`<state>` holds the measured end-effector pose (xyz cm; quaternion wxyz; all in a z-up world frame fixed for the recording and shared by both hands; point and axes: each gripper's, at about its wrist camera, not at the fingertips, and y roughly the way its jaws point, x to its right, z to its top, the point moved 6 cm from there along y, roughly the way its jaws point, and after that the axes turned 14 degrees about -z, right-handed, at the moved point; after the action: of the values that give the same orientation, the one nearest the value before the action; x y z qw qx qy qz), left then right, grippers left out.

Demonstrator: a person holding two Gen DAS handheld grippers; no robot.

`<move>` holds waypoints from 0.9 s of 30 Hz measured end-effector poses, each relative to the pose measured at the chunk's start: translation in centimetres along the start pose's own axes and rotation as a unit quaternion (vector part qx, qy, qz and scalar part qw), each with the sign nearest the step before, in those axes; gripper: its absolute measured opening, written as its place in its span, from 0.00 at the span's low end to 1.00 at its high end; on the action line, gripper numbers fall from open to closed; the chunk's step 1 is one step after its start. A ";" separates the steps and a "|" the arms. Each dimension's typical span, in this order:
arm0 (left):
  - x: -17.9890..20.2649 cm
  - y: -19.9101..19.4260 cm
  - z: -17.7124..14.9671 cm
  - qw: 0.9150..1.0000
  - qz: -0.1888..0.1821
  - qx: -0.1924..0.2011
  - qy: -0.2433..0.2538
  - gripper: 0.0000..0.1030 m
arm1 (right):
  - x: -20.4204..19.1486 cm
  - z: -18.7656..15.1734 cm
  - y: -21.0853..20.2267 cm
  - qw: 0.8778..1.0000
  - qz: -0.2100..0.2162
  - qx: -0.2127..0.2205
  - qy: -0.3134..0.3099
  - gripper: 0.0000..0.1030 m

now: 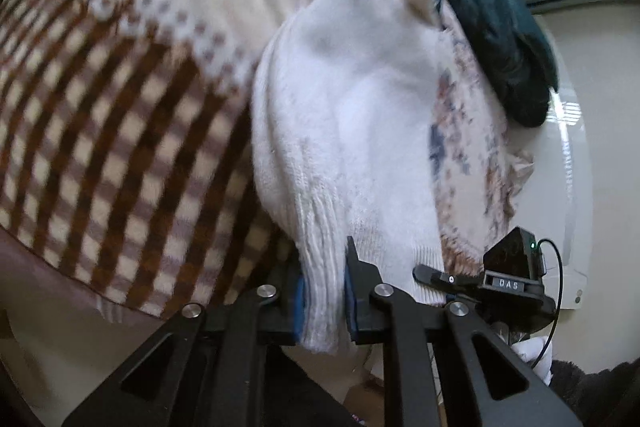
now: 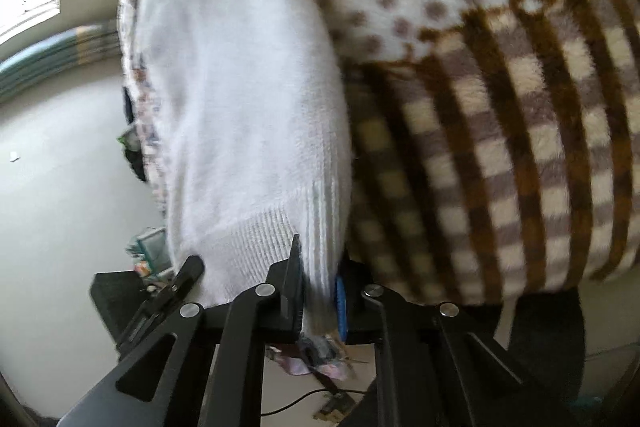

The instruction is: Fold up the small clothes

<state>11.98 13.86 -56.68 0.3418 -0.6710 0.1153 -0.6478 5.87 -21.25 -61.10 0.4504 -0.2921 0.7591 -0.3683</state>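
Note:
A small white knit garment with a ribbed hem lies stretched over a patterned blanket. My left gripper is shut on one part of the ribbed hem, cloth pinched between its blue pads. In the right wrist view the same white garment runs away from the camera, and my right gripper is shut on another part of its ribbed hem. The right gripper's tip shows at the hem in the left wrist view, close to the right of my left gripper. The garment's far end is out of sight.
A fleece blanket with brown checks and dotted cream pattern covers the surface, and it also shows in the right wrist view. A dark teal garment lies at the blanket's far right edge. Pale floor lies beyond the blanket's edge.

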 end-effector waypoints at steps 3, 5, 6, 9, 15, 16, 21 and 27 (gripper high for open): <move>3.0 -1.1 2.3 0.999 -0.012 0.017 0.026 0.12 | -2.7 -0.1 -2.6 1.000 0.023 0.016 -0.005 0.13; 4.9 -1.6 4.4 0.998 -0.023 0.029 0.044 0.12 | -4.2 0.2 -4.1 0.999 0.035 0.030 -0.008 0.13; 6.0 -2.1 5.9 0.997 -0.032 0.039 0.056 0.12 | -5.2 0.7 -5.1 0.998 0.043 0.041 -0.011 0.12; 8.8 -2.5 10.0 0.993 -0.057 0.061 0.084 0.12 | -8.7 2.6 -8.5 0.994 0.067 0.084 -0.020 0.12; 13.1 -1.5 19.2 0.983 -0.088 0.085 0.136 0.12 | -16.6 9.3 -14.3 0.979 0.098 0.171 -0.050 0.12; 13.8 -1.0 21.3 0.982 -0.090 0.086 0.143 0.12 | -17.6 10.6 -14.9 0.977 0.099 0.183 -0.053 0.12; 14.0 2.2 29.8 0.983 -0.068 0.097 0.138 0.12 | -22.9 19.6 -16.3 0.967 0.096 0.230 -0.058 0.12; 9.5 8.4 38.5 0.994 -0.054 0.078 0.050 0.23 | -24.3 33.5 -12.7 0.970 0.023 0.241 -0.035 0.16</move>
<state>52.20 13.90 -51.51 0.3516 -0.6144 0.0445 -0.7049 47.74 -19.41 -50.11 0.5420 -0.1701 0.6382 -0.5196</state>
